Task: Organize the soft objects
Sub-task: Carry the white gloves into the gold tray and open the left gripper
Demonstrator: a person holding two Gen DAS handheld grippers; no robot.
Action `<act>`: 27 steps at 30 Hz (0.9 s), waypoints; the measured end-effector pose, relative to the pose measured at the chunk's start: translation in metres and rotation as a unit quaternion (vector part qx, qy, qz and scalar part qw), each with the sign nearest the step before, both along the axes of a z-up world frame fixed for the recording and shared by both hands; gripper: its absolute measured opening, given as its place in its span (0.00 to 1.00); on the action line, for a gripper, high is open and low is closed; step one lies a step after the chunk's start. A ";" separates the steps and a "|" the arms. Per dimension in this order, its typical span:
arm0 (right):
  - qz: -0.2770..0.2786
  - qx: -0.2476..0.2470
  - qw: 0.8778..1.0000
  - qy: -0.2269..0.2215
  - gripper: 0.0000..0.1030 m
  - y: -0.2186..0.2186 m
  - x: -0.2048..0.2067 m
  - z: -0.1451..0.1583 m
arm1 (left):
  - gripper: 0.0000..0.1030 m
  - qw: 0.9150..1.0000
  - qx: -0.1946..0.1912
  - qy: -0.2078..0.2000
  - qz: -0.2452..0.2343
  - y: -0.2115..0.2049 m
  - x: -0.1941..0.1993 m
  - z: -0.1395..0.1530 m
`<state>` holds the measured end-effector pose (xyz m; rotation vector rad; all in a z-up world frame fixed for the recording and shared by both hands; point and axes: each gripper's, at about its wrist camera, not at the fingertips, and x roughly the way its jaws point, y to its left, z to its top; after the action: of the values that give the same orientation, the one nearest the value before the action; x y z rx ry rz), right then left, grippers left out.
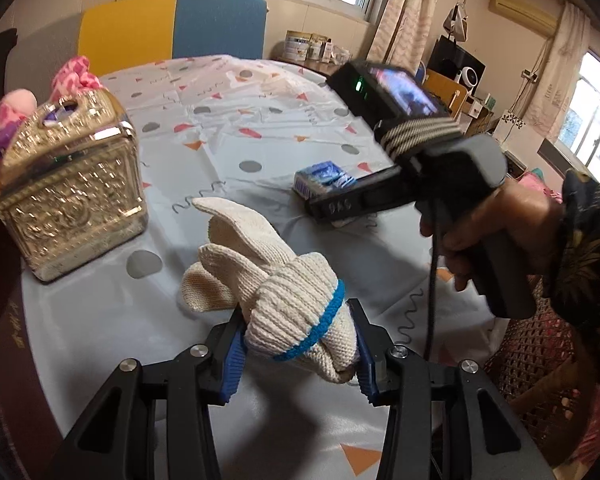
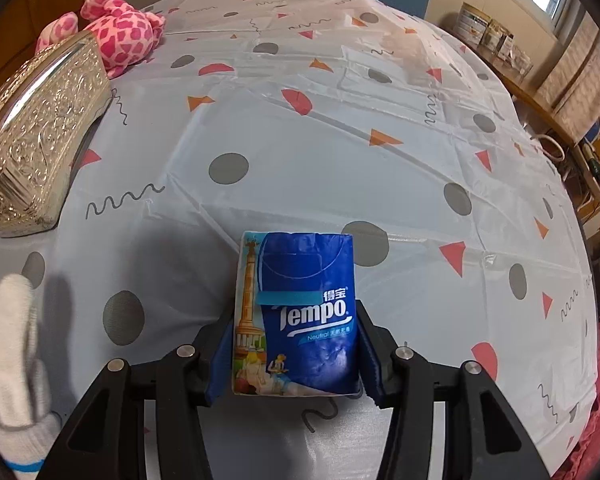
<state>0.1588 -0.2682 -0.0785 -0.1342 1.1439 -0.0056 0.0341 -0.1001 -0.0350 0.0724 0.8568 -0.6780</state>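
Observation:
A cream knit glove (image 1: 260, 264) with a blue cuff band is pinched at the cuff by my left gripper (image 1: 297, 314), which is shut on it. Its fingers stick out ahead over the tablecloth. The same glove shows at the left edge of the right wrist view (image 2: 12, 344). My right gripper (image 2: 292, 314) is shut on a blue Tempo tissue pack (image 2: 300, 280), with a pad pressing on each side of it. In the left wrist view the pack (image 1: 324, 178) sits at the tip of the right tool, which a hand (image 1: 480, 216) grips. Whether the pack touches the cloth I cannot tell.
An ornate gold box (image 1: 72, 188) with a hole in its lid stands at the table's left; it also appears in the right wrist view (image 2: 36, 128). A pink spotted plush toy (image 2: 120, 32) lies behind it. The patterned tablecloth (image 2: 340, 140) covers the round table. A woven chair (image 1: 540, 360) stands at the right.

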 end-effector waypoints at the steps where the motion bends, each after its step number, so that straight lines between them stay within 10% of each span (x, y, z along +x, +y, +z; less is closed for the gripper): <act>1: 0.005 -0.007 1.000 -0.005 0.51 0.002 -0.001 0.000 | 0.45 1.000 0.000 -0.005 0.002 0.002 -0.002 0.005; 27: 0.018 -0.033 0.999 -0.016 0.51 0.008 -0.006 0.000 | 0.45 0.977 0.040 -0.088 0.190 0.148 -0.004 0.073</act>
<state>0.1533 -0.2598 -0.0782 -0.2128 1.1103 -0.0146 0.0303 0.0481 0.0383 0.0391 0.7003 -0.2733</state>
